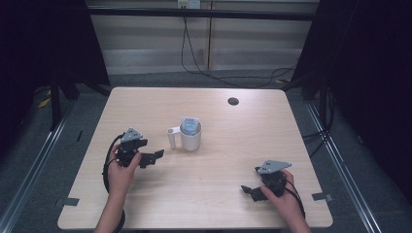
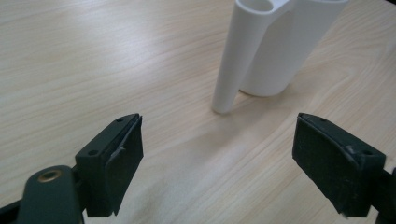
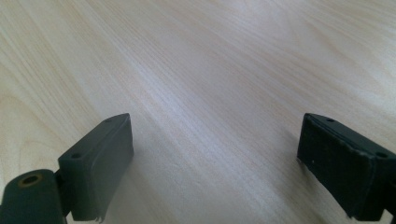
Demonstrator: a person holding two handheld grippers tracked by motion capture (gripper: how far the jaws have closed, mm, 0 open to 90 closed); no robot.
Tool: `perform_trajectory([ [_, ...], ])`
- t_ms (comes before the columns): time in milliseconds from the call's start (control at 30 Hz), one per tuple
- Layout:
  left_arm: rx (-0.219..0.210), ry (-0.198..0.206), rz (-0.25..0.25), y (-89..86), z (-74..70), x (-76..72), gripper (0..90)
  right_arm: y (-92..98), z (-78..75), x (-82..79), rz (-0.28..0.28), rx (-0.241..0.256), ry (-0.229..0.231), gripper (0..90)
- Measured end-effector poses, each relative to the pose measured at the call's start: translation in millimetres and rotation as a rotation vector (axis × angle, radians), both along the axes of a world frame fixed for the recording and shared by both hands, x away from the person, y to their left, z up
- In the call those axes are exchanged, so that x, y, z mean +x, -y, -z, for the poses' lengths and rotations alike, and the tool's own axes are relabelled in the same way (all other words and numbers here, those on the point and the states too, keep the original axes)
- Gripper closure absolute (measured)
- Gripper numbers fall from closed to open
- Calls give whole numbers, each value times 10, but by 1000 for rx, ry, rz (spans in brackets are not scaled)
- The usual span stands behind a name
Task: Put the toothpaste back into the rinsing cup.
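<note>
Currently, white jug point(image 1: 191, 137) stands upright near the middle of the light wood surface point(image 1: 233, 160), its tubular handle point(image 1: 173, 138) turned toward the person's left. Inside it sits a small bluish packet or pouch point(image 1: 190, 126), poking just above the rim; what it holds is too small to tell.

Left hand-held gripper point(image 1: 156, 155) rests low over the surface, near the jug and aimed at its handle side. In the left gripper view its jaws are spread wide, nothing between them, and the handle point(image 2: 236, 65) stands ahead, between the two pads point(image 2: 122, 158) but apart from them. Judgement: the wide spread and this line-up suit a reach for the handle, which gives a narrow, upright thing to close on, whereas the jug body point(image 2: 289, 46) looks too broad for the jaws.

Right hand-held gripper point(image 1: 248, 190) is well apart from the jug, down at the near right of the surface, held in the person's right hand point(image 1: 284, 196). Right gripper view: jaws fully parted, bare wood grain point(image 3: 210, 93) between them, nothing held. Judgement: parked out of the way, or waiting to steady the jug or take the packet.

Round dark grommet hole point(image 1: 233, 101) at the far edge; cables point(image 1: 194, 58) trail on the floor beyond.
</note>
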State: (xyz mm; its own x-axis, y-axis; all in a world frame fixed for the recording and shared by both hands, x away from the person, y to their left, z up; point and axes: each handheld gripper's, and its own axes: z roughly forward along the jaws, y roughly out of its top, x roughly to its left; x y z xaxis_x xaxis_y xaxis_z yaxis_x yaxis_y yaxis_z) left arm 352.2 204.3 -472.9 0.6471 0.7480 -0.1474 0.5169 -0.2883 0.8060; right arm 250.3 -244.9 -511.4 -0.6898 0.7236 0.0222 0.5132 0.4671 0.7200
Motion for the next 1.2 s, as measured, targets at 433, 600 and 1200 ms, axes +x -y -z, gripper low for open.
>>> perform_trajectory([
  [433, 10, -27, -11, -86, 181, -43, 166, 0, 0, 0, 0, 0, 0, 100],
  [600, 34, -24, -18, -127, 215, -65, 169, 0, 0, 0, 0, 0, 0, 100],
  [1200, 85, -48, -16, -180, 363, -129, 174, 0, 0, 0, 0, 0, 0, 100],
])
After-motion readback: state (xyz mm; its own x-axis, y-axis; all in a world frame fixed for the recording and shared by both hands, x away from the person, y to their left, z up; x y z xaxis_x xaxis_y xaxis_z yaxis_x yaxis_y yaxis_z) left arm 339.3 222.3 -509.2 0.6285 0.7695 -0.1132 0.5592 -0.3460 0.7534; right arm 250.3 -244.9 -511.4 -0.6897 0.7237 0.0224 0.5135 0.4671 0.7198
